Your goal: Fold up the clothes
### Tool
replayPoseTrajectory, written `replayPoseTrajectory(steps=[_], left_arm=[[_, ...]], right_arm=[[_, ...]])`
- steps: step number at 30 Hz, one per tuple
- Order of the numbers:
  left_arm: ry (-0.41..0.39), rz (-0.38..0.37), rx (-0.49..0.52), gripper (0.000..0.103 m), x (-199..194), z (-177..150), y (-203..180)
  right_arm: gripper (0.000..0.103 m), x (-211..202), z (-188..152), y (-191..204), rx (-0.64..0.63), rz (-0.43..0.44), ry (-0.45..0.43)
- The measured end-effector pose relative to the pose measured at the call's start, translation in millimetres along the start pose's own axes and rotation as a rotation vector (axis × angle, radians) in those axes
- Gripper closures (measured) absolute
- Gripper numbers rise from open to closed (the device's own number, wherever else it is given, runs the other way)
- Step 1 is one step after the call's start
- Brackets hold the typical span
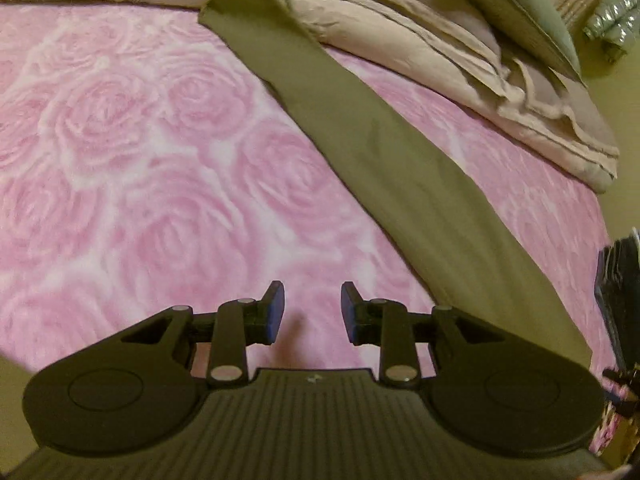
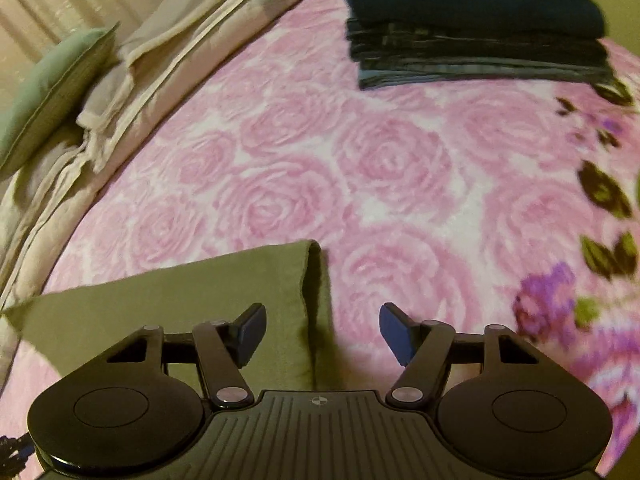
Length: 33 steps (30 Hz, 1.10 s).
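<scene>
Lying partly between the right hand-held gripper's [image 2: 322, 334] open jaws, olive garment [image 2: 168, 292].

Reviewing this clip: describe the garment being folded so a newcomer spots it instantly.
Start at the pink rose-patterned blanket covering the bed. Across it lies a long olive-green garment, flat and plain. Unlike the beige bedding beside it and the dark folded stack, it is one unpatterned green strip.

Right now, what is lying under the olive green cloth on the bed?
The olive green cloth lies flat on the pink rose blanket, which shows all around it. Whether anything else is under the cloth cannot be seen, because the cloth covers it.
</scene>
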<state>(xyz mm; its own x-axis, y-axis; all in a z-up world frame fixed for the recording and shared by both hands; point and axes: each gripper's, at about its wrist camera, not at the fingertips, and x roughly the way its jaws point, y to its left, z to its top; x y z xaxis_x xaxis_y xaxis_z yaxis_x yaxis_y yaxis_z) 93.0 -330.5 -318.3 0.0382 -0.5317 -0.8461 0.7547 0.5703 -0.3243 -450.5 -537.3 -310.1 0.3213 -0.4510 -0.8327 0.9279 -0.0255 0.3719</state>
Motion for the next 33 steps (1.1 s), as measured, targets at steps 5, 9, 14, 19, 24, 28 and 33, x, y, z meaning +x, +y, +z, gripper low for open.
replayPoseTrajectory(steps=[5,9,14,19,24,28,33], left_arm=[[-0.028,0.115,-0.046,0.078,-21,-50,-43],[-0.056,0.162,-0.170,0.077,-31,-108,-90],[-0.039,0.109,-0.313,0.077,-26,-177,-156],[0.009,-0.043,-0.359,0.077,-23,-207,-204],[0.006,-0.106,-0.421,0.077,-29,-241,-228],[0.022,-0.121,-0.423,0.076,-25,-262,-252],[0.064,-0.097,-0.296,0.072,-18,-280,-295]], right_arm=[[0.060,12,17,-20,-0.093,0.204,0.145],[0.060,30,37,-48,-0.108,0.351,0.264],[0.060,38,62,-72,-0.134,0.487,0.372],[0.060,48,57,-74,-0.168,0.553,0.471],[0.060,70,52,-77,-0.101,0.569,0.461],[0.060,88,61,-77,-0.061,0.579,0.451],[0.060,110,72,-70,-0.028,0.597,0.482]])
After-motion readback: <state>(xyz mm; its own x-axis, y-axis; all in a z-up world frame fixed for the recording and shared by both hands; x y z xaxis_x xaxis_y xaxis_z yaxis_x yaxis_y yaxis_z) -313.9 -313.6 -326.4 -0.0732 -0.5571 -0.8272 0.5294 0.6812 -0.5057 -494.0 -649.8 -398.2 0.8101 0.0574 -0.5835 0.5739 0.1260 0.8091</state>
